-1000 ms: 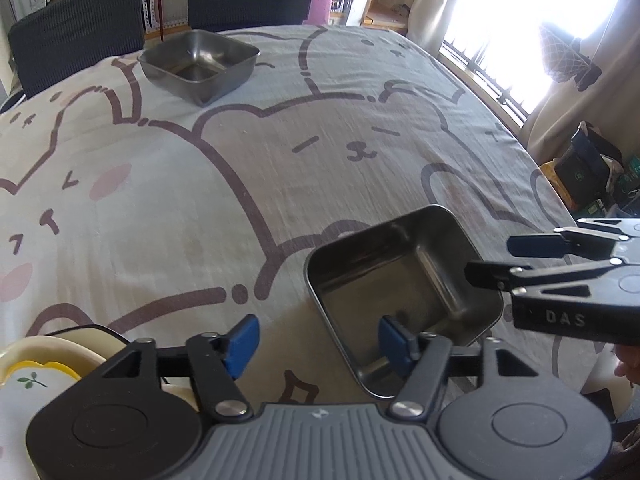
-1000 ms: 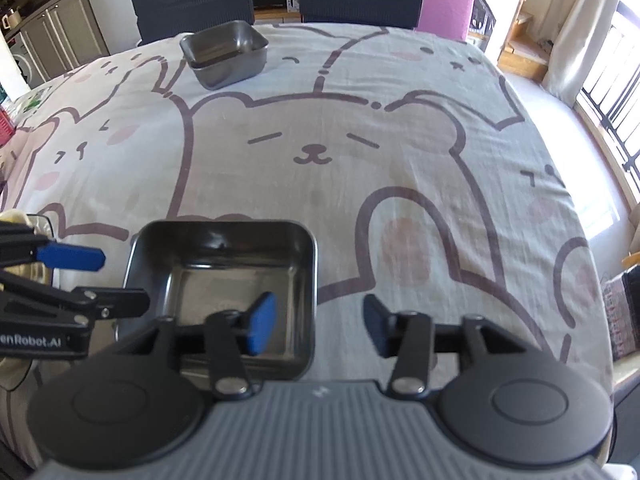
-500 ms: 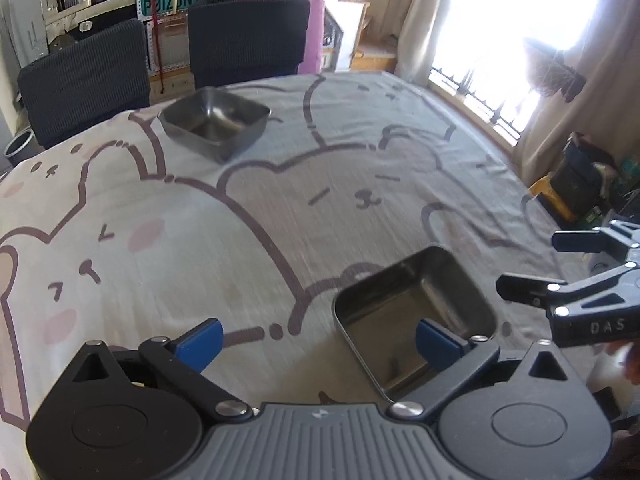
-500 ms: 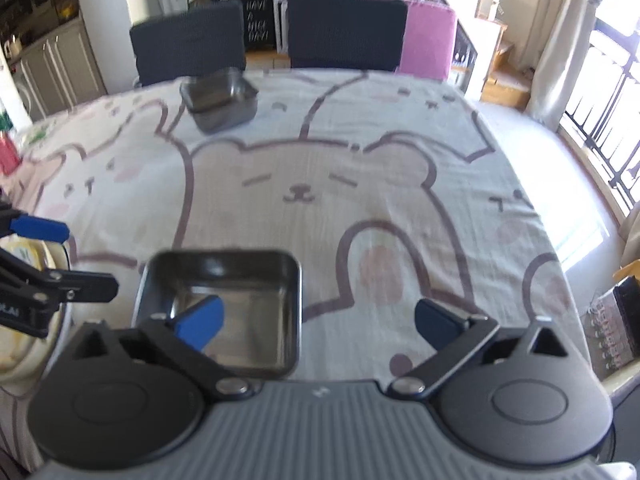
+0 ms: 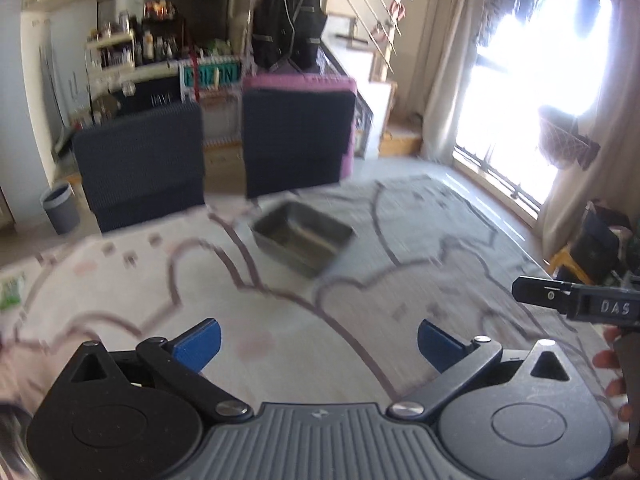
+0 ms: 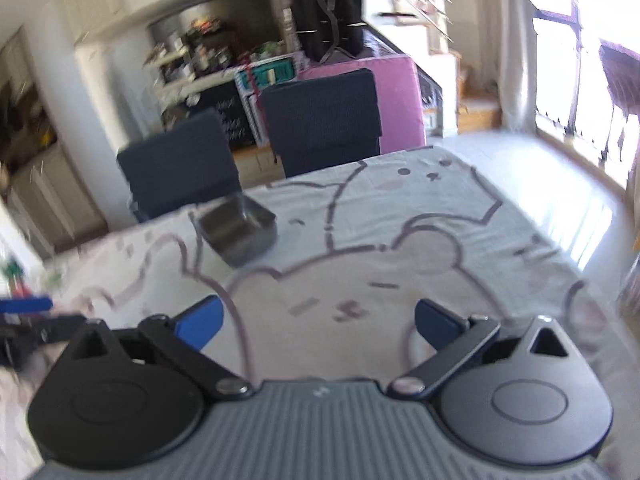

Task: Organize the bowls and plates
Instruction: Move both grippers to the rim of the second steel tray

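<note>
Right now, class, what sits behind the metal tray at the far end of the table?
Behind the metal tray stand two dark chairs, then a pink chair back and cluttered shelves. The table edge hides the chairs' seats and legs.

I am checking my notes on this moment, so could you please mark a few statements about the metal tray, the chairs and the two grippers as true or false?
1. The left gripper is clamped on a plate. False: its jaws stand wide, nothing between them.
2. A square metal tray sits at the table's far end. True.
3. The right gripper is open and empty. True.
4. The tray holds stacked bowls. False: it looks empty.
5. Two dark chairs stand behind the table. True.
</note>
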{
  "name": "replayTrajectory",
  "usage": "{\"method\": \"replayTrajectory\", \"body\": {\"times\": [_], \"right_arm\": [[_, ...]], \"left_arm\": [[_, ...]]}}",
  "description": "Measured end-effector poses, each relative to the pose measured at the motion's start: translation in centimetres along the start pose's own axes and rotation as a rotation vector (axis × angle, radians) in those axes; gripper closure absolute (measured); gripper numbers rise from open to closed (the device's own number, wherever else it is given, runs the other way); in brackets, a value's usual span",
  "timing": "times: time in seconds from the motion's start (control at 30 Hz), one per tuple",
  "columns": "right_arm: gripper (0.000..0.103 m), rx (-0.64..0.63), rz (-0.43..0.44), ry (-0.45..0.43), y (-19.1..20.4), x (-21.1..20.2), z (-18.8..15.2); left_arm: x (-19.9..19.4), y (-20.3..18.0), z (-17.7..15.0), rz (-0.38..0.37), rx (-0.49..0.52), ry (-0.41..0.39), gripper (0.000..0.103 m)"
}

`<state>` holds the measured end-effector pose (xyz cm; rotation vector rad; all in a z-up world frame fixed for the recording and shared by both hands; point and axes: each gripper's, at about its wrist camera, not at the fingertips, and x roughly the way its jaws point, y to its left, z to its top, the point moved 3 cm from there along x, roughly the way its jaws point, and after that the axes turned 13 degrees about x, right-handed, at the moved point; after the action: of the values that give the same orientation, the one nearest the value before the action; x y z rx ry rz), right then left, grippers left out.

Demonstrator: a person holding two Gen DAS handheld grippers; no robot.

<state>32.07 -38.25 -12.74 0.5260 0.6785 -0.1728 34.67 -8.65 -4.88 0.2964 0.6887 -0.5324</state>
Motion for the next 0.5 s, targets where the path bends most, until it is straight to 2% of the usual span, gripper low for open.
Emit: {"method": "replayTrajectory", "body": {"times": [0.13,0.23,0.37,0.5], "right_arm": [[0.000,0.182,0.051,-0.003,2.7,3.2,0.9],[0.000,0.250,0.060,0.009,4.8,6.6,1.0],[0.000,0.308,0.006,0.047,5.9,11.5,0.8],[0.000,0.345,-0.092,0.070,5.6,16.2,0.6]], "left_arm": [[1.7,3.2,2.8,0.068,0.093,-0.013,0.000],[3.6,5.5,4.9,0.110,0.163,-0.033,0.000],[7.9,7.8,7.3,0.142,0.239,-0.018,0.000],[13.7,8.8,9.1,0.119,0.275,0.021,0.000]]}}
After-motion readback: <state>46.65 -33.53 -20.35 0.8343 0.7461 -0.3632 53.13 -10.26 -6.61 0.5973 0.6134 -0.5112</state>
